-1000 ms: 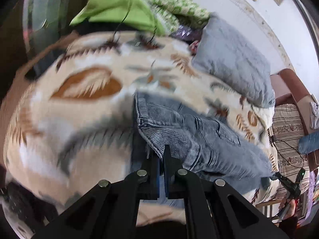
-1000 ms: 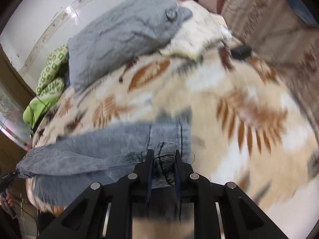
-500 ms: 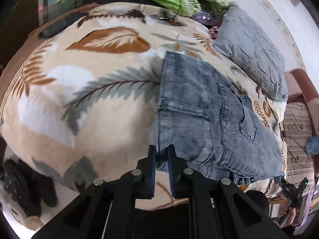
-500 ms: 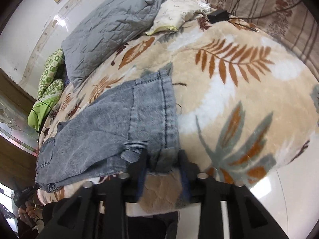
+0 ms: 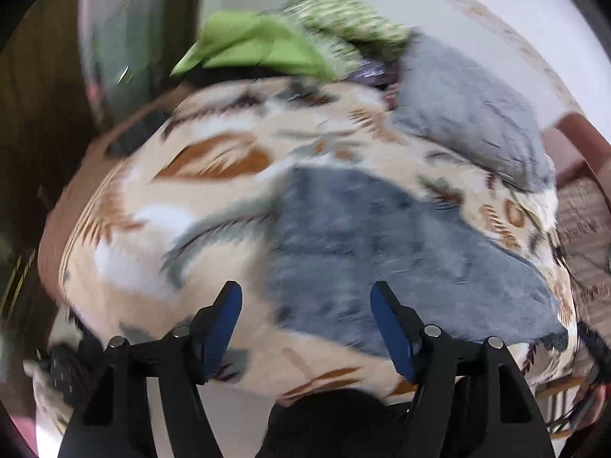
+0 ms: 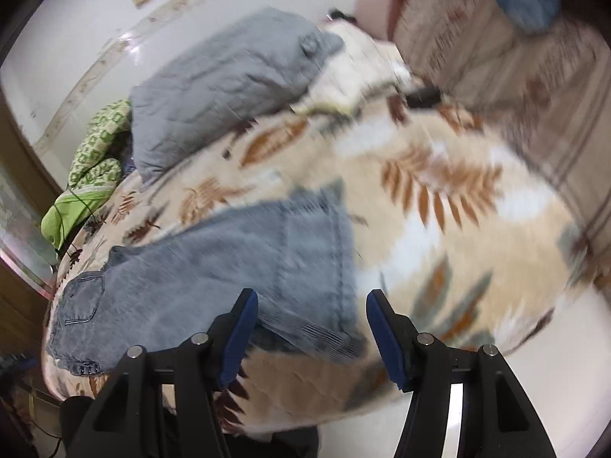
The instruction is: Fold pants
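Both the left tool (image 5: 306,297) and right tool (image 6: 311,305) are released, holding nothing; the folded pants (image 6: 236,263) lie on the blanket (image 6: 458,236) just ahead of them.

place: home bedroom | evidence: bed blanket (image 6: 439,206), grey pillow (image 6: 225,91), sofa (image 6: 496,49)
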Demonstrator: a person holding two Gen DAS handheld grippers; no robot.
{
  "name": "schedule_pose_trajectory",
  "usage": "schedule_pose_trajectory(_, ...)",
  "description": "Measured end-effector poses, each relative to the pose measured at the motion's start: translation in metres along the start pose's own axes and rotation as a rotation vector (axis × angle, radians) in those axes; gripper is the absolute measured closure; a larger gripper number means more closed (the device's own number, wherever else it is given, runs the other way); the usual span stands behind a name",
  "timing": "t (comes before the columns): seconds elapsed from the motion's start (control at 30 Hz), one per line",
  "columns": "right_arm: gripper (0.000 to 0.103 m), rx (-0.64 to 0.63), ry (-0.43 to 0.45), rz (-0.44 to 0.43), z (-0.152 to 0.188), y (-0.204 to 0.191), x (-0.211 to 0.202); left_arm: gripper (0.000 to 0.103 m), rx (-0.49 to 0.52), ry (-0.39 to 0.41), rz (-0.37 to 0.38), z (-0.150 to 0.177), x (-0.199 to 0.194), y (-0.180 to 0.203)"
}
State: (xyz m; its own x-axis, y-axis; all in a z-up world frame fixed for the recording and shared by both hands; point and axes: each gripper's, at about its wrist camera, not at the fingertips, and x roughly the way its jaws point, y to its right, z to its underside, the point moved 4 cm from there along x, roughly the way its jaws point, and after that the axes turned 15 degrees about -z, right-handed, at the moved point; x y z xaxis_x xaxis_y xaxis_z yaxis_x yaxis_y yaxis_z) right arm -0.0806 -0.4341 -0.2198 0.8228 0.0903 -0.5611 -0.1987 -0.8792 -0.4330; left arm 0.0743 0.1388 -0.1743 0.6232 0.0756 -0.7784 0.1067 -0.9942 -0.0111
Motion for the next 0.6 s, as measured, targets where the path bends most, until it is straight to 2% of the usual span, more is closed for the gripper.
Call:
schedule_pose_trajectory(0.07,0.040,-0.035,0.025,0.012,-0.007,-0.013,-0.003,0.026,0.069,0.023,0.030,-0.004,-0.008,0.030)
schedule_pose_trajectory(0.23,0.040,-0.034,0.081,-0.046,-0.019,-0.033,-0.006,0.025,0.206,0.015,0.102,-0.001,-0.004,0.102)
schedule_pose_trajectory(0.3,0.040,-0.016,0.068,-0.077,-0.019,-0.037,0.004,0.025,0.235,0.004,0.111,0.001,0.006,0.122)
schedule_pose_trajectory(0.4,0.040,0.020,0.022,-0.139,-0.016,-0.037,0.028,0.025,0.253,-0.074,0.113,0.006,0.033,0.147)
schedule_pose_trajectory(0.53,0.041,0.101,-0.063,-0.221,-0.003,-0.034,0.063,0.025,0.274,-0.132,0.068,0.019,0.058,0.156)
schedule_pose_trajectory(0.6,0.041,0.121,-0.097,-0.230,0.005,-0.031,0.075,0.025,0.286,-0.150,0.049,0.025,0.068,0.155)
